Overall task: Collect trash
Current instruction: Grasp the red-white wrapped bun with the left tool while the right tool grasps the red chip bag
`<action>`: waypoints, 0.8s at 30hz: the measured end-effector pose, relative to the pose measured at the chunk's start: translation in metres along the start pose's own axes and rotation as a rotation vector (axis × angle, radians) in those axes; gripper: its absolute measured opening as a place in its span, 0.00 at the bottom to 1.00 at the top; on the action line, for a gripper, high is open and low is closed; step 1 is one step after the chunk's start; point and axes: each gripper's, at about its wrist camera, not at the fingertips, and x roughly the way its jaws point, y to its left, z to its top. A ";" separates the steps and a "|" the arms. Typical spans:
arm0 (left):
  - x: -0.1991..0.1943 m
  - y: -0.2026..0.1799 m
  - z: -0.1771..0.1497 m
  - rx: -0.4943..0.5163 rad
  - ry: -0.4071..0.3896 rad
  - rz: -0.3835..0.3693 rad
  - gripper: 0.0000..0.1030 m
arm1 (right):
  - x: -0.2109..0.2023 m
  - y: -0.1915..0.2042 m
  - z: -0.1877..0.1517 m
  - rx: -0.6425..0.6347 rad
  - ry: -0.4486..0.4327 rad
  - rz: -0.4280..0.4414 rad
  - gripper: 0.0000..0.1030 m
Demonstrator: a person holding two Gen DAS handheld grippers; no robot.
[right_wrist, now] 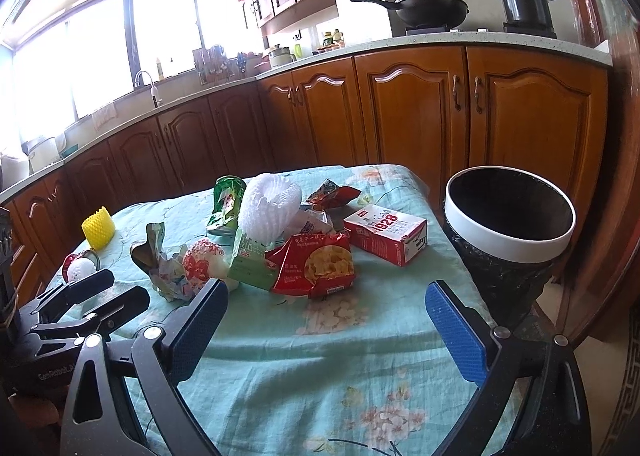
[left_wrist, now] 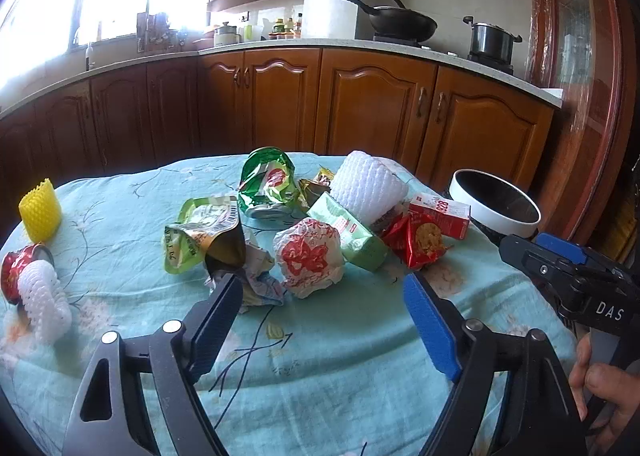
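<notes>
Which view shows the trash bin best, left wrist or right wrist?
The right wrist view. There the trash bin shows its whole white rim, dark inside and black liner beside the table. In the left wrist view only its upper part appears, cut off by the right gripper.

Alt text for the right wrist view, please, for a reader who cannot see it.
The open right gripper hovers empty over a table in a teal floral cloth, facing a pile of trash: a red snack bag, a red carton, white foam netting. A white-rimmed bin stands off the table's right edge; the left gripper shows at far left.
</notes>
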 end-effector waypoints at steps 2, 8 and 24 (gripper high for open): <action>0.009 -0.002 0.006 0.024 0.015 -0.005 0.72 | 0.008 -0.006 0.002 0.021 0.027 0.013 0.85; 0.036 -0.006 0.028 0.076 0.018 0.014 0.70 | 0.034 -0.021 0.010 0.080 0.104 0.058 0.66; 0.110 0.005 0.043 0.066 0.116 0.052 0.59 | 0.114 -0.038 0.008 0.168 0.311 0.151 0.48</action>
